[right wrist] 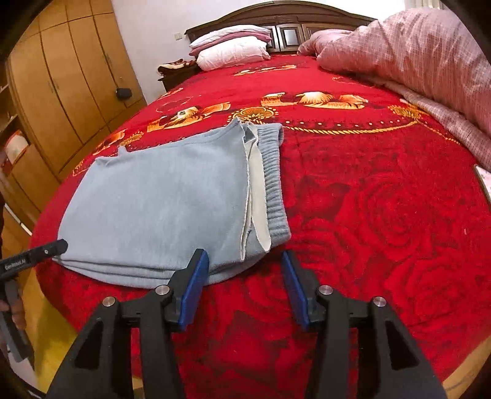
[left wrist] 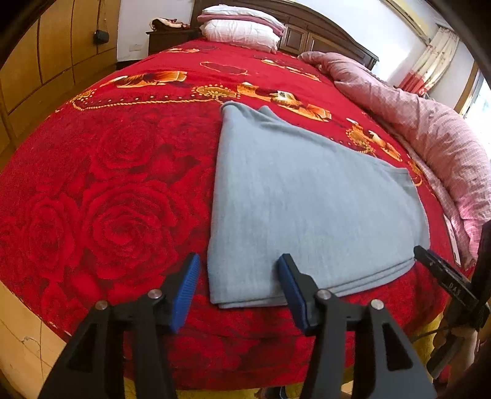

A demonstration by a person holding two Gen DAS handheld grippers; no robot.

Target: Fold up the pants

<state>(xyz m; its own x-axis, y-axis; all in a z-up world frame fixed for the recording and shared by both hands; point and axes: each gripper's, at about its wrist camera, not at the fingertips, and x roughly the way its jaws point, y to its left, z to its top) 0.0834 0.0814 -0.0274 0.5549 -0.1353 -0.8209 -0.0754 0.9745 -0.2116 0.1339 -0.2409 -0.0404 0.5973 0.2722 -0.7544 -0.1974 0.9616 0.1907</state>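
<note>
- Left gripper, bottom centre of the left wrist view: black fingers w/ blue ribbed pads, jaws about half apart, nothing between the pads; they straddle the near left corner of the pants w/o pressing on it.
- Right gripper, bottom centre of the right wrist view: same build, jaws about half apart, holding nothing; its left pad sits in front of the pants' near edge, right pad over bare blanket.
- Writing: white lettering on the left gripper's finger at the left edge of the right view, too small to read for sure. Right gripper's finger at the right edge of the left view has embossed letters, illegible.
- Pose: both grippers tilt down toward the bed, side by side at the pants' near edge. A hand grips the left tool's handle, lower left of the right view.
- Pants: light blue, folded into a stacked rectangle, lying flat on the red rose blanket, centre of the left view; ribbed waistband and pale lining show on the right side.
- Pink quilt upper right; pillows top centre.
</note>
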